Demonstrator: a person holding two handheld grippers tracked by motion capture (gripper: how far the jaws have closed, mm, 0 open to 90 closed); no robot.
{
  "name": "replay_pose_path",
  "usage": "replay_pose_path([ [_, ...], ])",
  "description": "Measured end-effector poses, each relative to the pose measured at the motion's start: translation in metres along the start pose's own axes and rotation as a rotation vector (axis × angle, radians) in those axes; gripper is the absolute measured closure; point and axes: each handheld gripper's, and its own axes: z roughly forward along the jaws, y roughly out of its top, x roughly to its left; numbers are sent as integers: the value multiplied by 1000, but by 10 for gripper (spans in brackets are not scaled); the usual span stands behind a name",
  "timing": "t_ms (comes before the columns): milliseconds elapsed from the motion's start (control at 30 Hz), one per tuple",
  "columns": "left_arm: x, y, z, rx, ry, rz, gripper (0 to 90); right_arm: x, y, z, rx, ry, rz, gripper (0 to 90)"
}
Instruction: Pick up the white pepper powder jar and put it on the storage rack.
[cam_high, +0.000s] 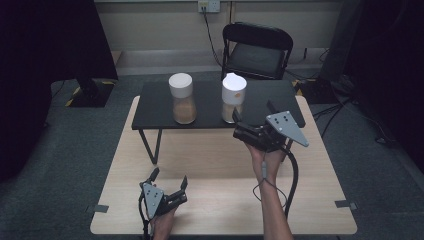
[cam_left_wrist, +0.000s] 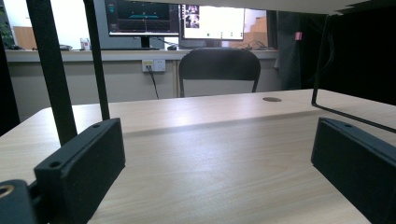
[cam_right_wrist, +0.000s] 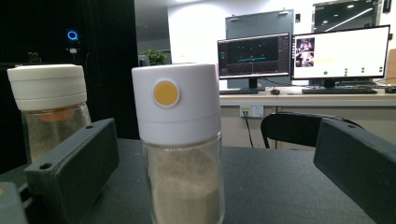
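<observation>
Two white-capped jars (cam_high: 181, 98) of tan powder; right gripper (cam_right_wrist: 205, 186) fingers apart around one; left gripper (cam_high: 169, 178) apart.

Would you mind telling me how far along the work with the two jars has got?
Nothing looks done: both jars stand capped on the black shelf. In hand: the right gripper, jaws open, frames the right jar. Left: closing on it; the left gripper idles open.

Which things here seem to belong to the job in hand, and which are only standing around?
Likely part of the job:
- right gripper, open, fingers at the right jar
- right jar, white lid with a yellow dot
- left jar
- black shelf that bears both jars
- left gripper, open, low over the table

Just around:
- folding chair
- monitors
</observation>
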Motion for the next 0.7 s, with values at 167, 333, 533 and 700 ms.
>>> replay_pose_path([
  [167, 0, 0, 0, 0, 0, 0, 23, -1, -6, -7, -6, -3, -2, 0],
  [333, 0, 0, 0, 0, 0, 0, 23, -3, -11, -14, -6, -16, 1, 0],
  [533, 0, 0, 0, 0, 0, 0, 24, -3, -18, -23, -7, -24, -9, 0],
  [700, 0, 0, 0, 0, 0, 0, 24, -1, -22, -29, -14, -22, -11, 0],
])
